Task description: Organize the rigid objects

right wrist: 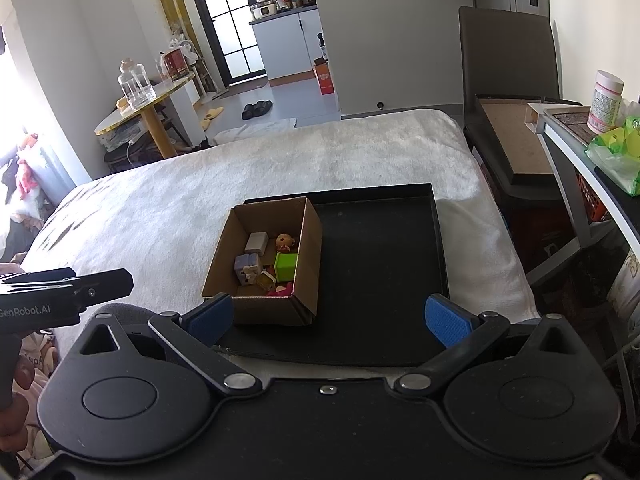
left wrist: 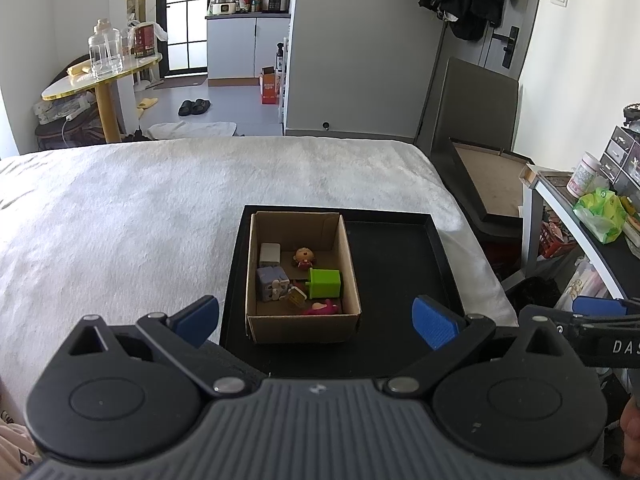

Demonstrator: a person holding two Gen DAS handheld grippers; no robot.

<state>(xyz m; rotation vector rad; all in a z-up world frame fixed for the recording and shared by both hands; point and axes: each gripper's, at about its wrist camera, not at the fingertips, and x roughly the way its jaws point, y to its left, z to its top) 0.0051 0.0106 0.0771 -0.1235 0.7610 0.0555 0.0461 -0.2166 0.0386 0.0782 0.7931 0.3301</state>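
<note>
Both tongs, left (left wrist: 316,322) and right (right wrist: 328,316), gape empty before the tray's (left wrist: 400,276) bare right half.

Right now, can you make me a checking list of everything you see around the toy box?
Surface: white blanket on a bed, with a black tray on it.
Job's things: cardboard box in the tray's left part, holding a green block, a small doll, a white cube, a purple cube and a pink toy.
Clutter: nothing seen on the tray outside the box.
Grippers: left tongs open and empty; right tongs open and empty.
Cables: nothing seen near the tray.
Surroundings: round table with a clear bottle; black sandals on the floor.
</note>
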